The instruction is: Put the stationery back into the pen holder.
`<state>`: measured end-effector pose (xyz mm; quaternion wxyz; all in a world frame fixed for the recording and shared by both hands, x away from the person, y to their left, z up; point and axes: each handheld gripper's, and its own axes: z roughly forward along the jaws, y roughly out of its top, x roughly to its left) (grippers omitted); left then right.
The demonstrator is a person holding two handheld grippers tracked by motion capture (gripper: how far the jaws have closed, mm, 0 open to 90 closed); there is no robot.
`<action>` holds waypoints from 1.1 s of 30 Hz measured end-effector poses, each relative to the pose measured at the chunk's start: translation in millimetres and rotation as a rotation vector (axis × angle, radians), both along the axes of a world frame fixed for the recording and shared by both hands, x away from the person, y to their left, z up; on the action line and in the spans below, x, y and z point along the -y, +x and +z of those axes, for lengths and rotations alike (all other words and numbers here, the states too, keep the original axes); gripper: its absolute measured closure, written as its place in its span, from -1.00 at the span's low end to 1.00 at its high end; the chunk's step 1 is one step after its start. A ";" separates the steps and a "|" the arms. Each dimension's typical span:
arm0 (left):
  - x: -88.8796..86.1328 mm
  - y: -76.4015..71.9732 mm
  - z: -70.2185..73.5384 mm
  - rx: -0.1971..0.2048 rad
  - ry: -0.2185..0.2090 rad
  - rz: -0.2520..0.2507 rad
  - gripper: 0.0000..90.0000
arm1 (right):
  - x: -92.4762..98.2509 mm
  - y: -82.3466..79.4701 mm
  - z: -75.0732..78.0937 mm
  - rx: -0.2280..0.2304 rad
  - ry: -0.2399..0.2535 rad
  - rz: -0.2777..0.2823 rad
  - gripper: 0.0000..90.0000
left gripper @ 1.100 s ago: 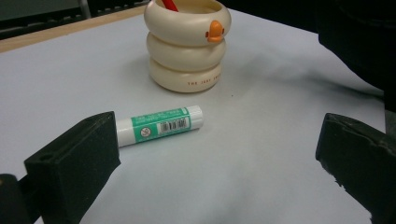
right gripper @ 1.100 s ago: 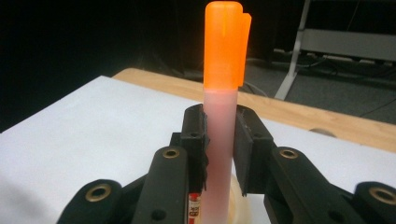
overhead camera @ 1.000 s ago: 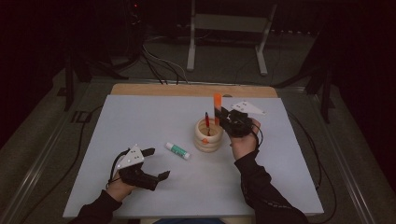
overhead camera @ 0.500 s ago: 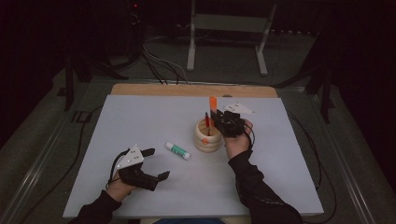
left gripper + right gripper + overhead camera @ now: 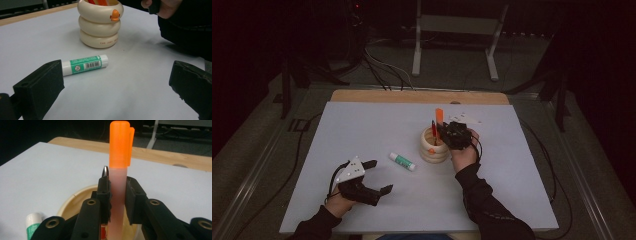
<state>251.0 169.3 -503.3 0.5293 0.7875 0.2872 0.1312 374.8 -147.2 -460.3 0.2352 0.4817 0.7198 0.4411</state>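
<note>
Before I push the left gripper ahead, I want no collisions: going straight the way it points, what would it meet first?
Probably the glue stick, lying just ahead of the open left gripper toward its left jaw. Behind it stands the cream holder. Depth is uncertain.

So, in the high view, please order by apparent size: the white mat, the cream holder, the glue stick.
1. White mat, by far the largest.
2. Cream holder.
3. Glue stick, smallest, lying just left of the holder.

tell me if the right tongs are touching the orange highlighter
Touching. The right gripper view shows the right tongs shut on the orange highlighter, both pads pressed flat against its pale barrel, above the cream pen holder.
</note>
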 end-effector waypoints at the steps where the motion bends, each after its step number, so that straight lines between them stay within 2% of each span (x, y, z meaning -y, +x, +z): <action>1: -2.3 -0.6 0.7 0.000 -0.005 0.007 -1.00 | -0.7 -0.3 -1.3 -0.013 -0.001 0.005 0.67; 6: -4.5 -0.2 0.3 0.003 -0.004 0.014 -0.99 | -2.5 -2.9 -0.1 -0.033 -0.010 -0.001 0.67; 12: -5.1 -0.5 0.3 0.000 -0.007 0.016 -1.00 | -3.8 -6.6 3.8 -0.023 -0.013 -0.005 0.59; 15: -5.6 -1.1 0.3 0.000 -0.007 0.017 -0.99 | -4.5 -8.9 9.1 -0.006 -0.013 -0.001 0.43; 16: -5.6 -1.1 0.3 0.000 -0.007 0.017 -1.00 | -4.6 -9.4 10.2 -0.003 -0.013 0.002 0.31; 17: -5.7 -1.2 0.3 0.000 -0.007 0.016 -1.00 | -4.6 -9.4 10.2 -0.003 -0.013 0.002 0.31; 20: -6.4 -1.3 0.4 0.001 -0.007 0.018 -1.00 | -5.8 -11.6 15.4 0.010 -0.003 0.026 -0.10; 24: -7.1 -1.7 0.9 0.001 -0.010 0.020 -0.99 | -6.6 -15.4 23.8 0.027 0.018 0.055 -0.34; 29: -6.9 -2.7 0.6 0.000 -0.008 0.018 -1.00 | -7.3 -18.5 32.6 0.019 0.042 0.108 -0.67; 33: -7.7 -3.0 0.9 0.003 -0.009 0.023 -1.00 | -7.1 -20.3 37.0 0.006 0.063 0.169 -0.83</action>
